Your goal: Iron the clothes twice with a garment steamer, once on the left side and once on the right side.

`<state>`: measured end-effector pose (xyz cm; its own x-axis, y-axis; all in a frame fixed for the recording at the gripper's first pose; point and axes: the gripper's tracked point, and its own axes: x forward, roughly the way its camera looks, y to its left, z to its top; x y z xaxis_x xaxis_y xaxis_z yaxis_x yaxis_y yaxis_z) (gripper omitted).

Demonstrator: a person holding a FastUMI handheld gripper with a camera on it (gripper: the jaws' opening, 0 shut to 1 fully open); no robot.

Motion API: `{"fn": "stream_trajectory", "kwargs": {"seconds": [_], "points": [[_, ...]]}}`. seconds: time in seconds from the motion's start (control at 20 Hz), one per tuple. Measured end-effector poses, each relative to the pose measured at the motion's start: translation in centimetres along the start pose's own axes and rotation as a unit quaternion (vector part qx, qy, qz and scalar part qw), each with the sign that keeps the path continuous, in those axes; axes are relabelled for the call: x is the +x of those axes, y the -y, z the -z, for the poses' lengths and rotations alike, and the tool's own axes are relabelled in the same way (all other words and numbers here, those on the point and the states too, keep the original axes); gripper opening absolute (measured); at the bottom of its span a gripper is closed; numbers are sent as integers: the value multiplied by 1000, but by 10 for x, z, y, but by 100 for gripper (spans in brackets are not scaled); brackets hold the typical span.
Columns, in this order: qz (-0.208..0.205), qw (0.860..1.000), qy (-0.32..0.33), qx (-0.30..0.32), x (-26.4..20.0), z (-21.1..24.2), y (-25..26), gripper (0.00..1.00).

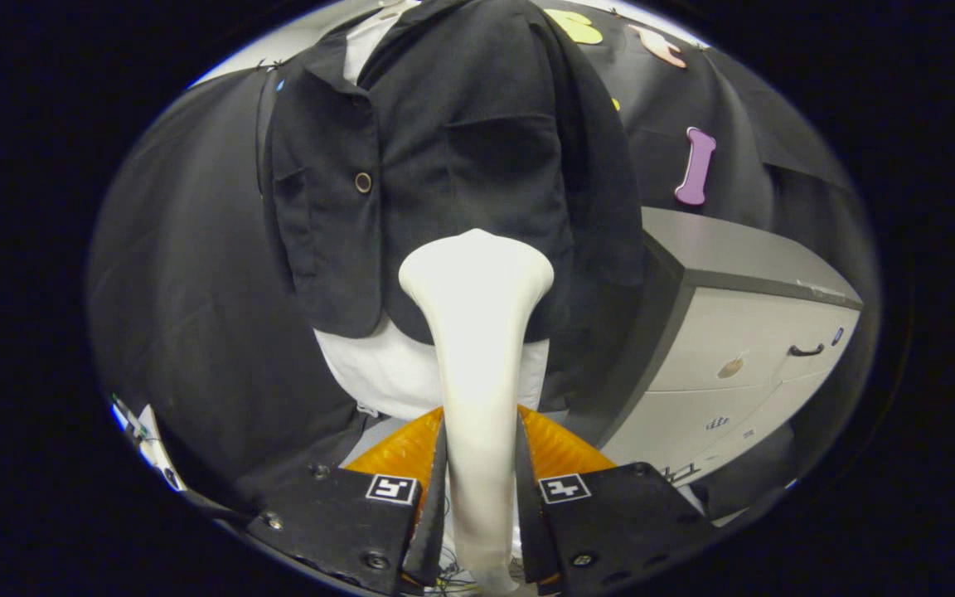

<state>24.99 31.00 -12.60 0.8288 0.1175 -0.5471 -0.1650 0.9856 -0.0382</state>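
My gripper [480, 439] is shut on the white garment steamer [477, 348], both fingers pressing on its slim handle. The steamer's wide head [476, 269] points away from me at a dark jacket [453, 166] hanging upright just beyond it. The head sits against the jacket's lower front, a little right of the button [363, 182] and below the chest pocket [502, 145]. A white shirt [395, 373] hangs under the jacket, showing beneath its hem on both sides of the steamer.
A white cabinet [743, 348] with a grey top and a dark drawer handle [807, 350] stands close on the right of the clothes. Black cloth hangs behind and to the left. Cables lie low near the fingers.
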Motion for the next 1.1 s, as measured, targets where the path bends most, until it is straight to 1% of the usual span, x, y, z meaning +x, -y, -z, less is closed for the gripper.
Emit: {"fn": "stream_trajectory", "kwargs": {"seconds": [0.35,0.45,0.6,0.8,0.95,1.1], "points": [[-4,999,-33,-15,10,40,-1,39],[-10,999,-33,-20,9,42,-5,39],[-23,999,-18,-34,2,29,-18,38],[-49,998,26,-42,-18,-8,-48,38],[-57,990,116,-51,-39,-64,-70,38],[-68,974,210,-55,-64,-131,-95,38]]}}
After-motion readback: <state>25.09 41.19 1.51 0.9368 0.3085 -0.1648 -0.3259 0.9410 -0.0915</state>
